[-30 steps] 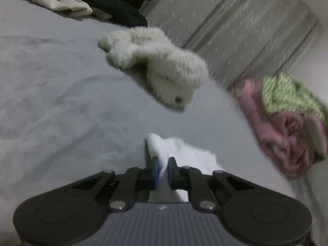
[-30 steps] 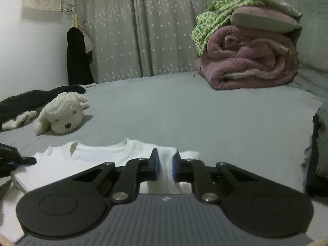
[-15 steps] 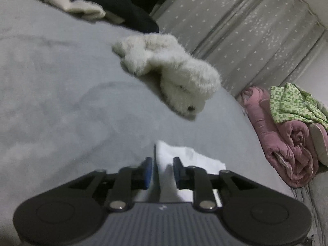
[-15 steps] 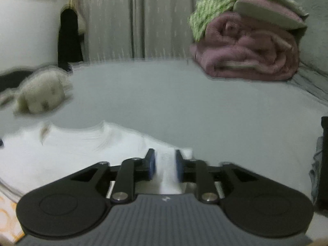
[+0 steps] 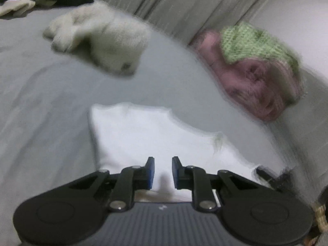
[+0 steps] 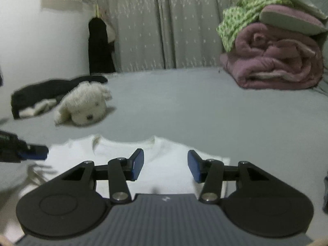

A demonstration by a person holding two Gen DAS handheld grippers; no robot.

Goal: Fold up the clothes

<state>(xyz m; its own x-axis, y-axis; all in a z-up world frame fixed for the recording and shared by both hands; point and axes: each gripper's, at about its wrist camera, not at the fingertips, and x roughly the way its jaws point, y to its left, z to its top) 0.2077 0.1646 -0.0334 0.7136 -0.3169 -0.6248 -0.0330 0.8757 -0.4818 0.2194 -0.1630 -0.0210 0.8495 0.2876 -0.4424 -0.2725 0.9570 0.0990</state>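
A white cotton T-shirt (image 6: 123, 149) lies flat on the grey bed sheet (image 6: 194, 106), its round neckline turned toward the far side and its sides looking folded in to a narrow shape. The right gripper (image 6: 165, 160) hangs over the near edge of the T-shirt, on the side right of the neckline. Its blue-padded fingers (image 6: 137, 161) are spread well apart with only the flat cloth showing below the gap, and nothing is pinched. The left gripper (image 5: 163, 165) sits over the T-shirt's left near corner. Its jaws are closing, a narrow gap shows between the pads, and no fold of cloth is caught in it, though that view is smeared. From the right wrist view the left gripper's tip shows just at the T-shirt's left edge. Beyond the T-shirt to the left a fluffy cream plush dog (image 6: 86, 106) lies on its side. A crumpled black garment (image 6: 51, 90) with a pale piece tucked in it lies behind the dog. Well beyond the T-shirt to the right a rolled mauve blanket (image 6: 272, 65) carries a green patterned cloth (image 6: 239, 20) and a flat cushion on top. A grey dotted curtain (image 6: 164, 30) hangs far behind the T-shirt.
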